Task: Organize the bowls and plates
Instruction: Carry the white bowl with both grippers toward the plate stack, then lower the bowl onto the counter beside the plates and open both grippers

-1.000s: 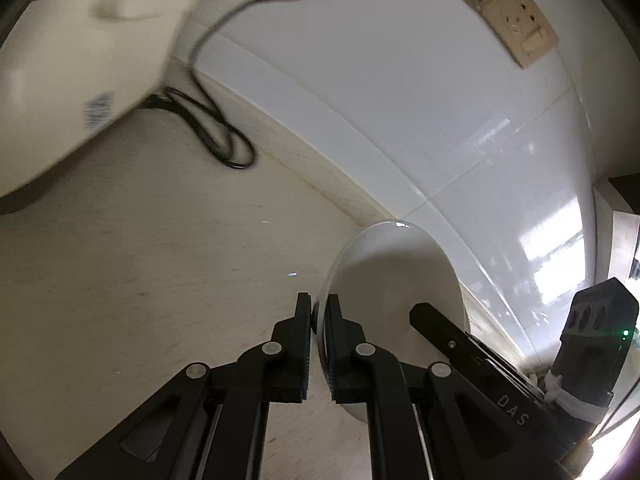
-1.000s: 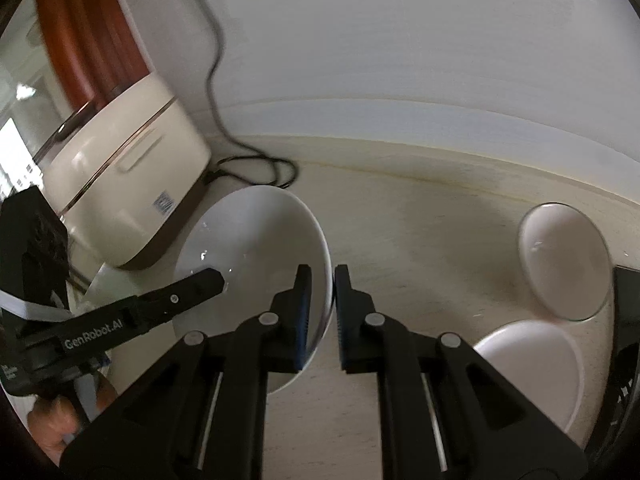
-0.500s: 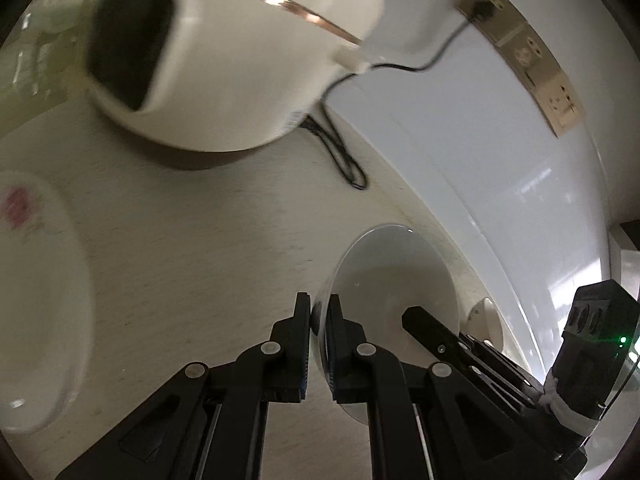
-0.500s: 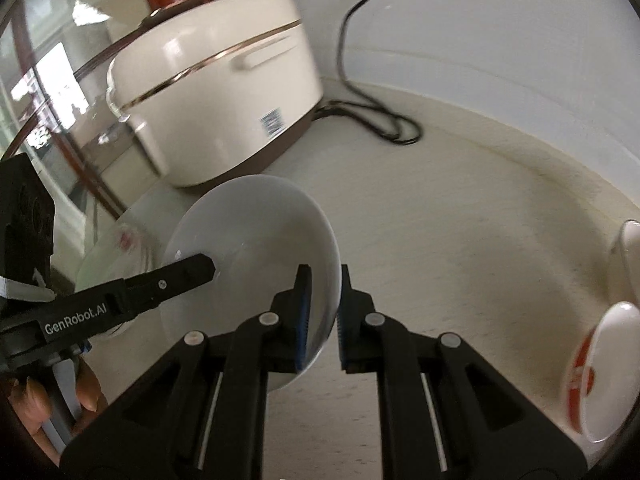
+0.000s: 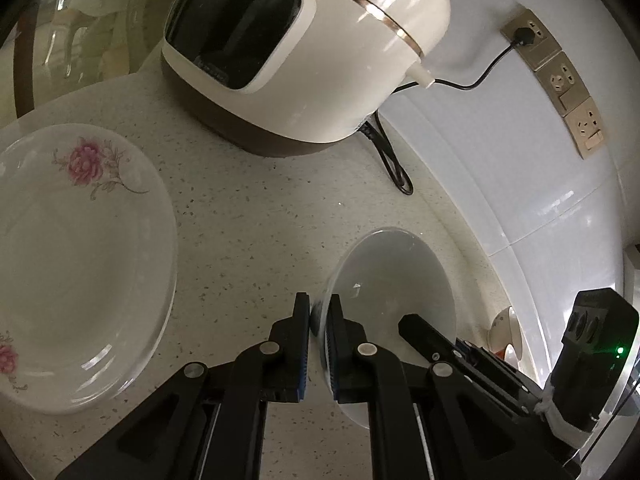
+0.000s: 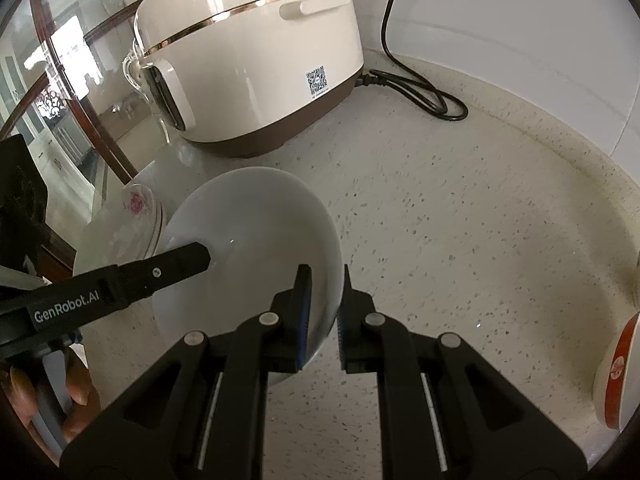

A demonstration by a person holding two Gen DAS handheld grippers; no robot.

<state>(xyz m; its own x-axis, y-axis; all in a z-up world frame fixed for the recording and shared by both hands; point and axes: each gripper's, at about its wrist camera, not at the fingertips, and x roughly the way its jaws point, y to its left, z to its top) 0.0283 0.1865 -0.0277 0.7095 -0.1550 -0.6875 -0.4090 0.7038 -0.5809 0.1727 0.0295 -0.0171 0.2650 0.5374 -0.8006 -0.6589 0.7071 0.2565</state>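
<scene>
A: The left gripper (image 5: 318, 344) and the right gripper (image 6: 322, 316) both clamp the rim of the white bowl (image 6: 256, 240), one on each side, above the counter (image 6: 460, 220).

B: It looks glazed, so slippery and breakable. Hold it by the rim. The flowered plates (image 5: 80, 260) lie just beyond.

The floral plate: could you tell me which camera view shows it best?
The left wrist view: the floral plate lies almost wholly visible, pink flower clear. The right wrist view shows only a sliver behind the white bowl.
</scene>
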